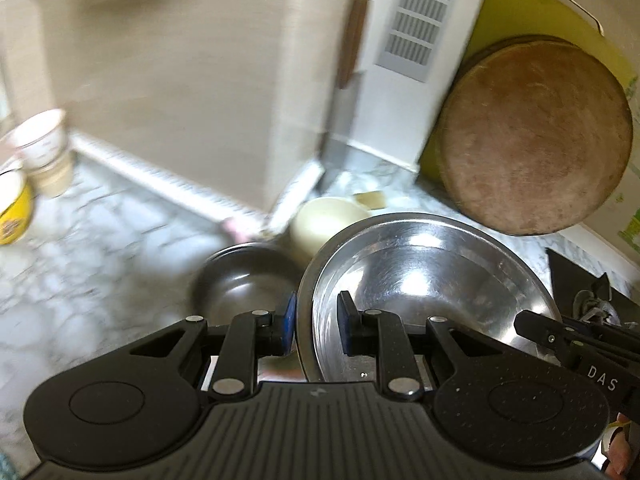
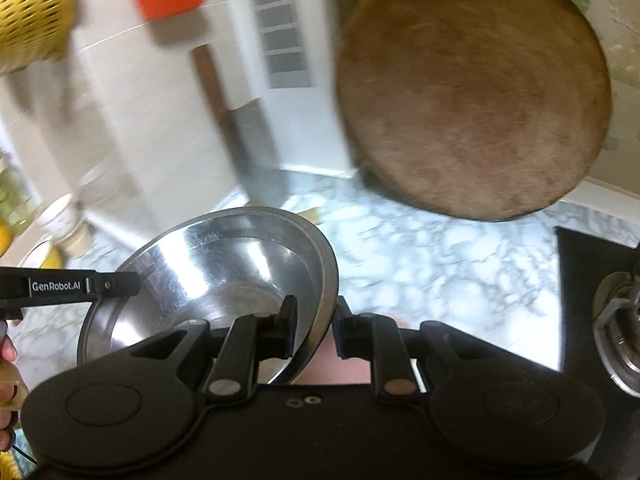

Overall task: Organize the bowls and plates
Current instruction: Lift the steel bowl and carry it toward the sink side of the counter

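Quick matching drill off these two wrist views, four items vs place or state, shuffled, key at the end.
1. large steel bowl
2. smaller steel bowl
3. round wooden board
4. paper cups

A. propped upright against the back wall
B. rim gripped by left gripper and right gripper
C. stacked at far left of counter
D. sitting on the marble counter beside a cream bowl

Pairs: 1-B, 2-D, 3-A, 4-C

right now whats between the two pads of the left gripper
In the left wrist view, the left gripper has the rim of the large steel bowl between its pads, one pad outside the wall and one inside. Nothing else sits there.
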Tool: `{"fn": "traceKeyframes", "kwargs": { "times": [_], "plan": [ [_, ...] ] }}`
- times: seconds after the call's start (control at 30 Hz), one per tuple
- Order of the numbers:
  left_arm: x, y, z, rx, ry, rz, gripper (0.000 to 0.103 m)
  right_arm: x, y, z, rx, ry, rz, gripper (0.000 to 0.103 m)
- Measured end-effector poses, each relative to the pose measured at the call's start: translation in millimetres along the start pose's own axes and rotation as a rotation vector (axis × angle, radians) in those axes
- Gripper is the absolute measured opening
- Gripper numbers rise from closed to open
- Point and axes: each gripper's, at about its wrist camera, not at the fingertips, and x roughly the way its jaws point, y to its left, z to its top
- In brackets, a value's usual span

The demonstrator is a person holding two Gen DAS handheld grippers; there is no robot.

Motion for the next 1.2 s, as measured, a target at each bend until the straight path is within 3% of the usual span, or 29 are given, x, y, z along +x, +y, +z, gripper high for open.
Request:
{"fn": "traceKeyframes", "kwargs": {
  "times": [0.37, 0.67, 0.93, 1.2],
  "plan": [
    [-52, 82, -57, -0.097, -0.029, 0.102, 0.021, -7, 82, -43, -0.086, 0.046, 0.128, 0.02],
    [-66, 143, -108, -0.176, -0.019, 0.155, 0.021, 9, 132, -84, -0.157, 0.122, 0.199, 0.02],
    [-54, 162, -140, -0.162, -0.037, 0.201, 0.021, 37, 153, -120, -0.177, 0.19, 0.225, 0.02],
    [-37, 171, -155, -0.174, -0.007, 0.2, 0.021, 55, 155, -132, -0.198, 0.222, 0.22, 0.02]
  ]
}}
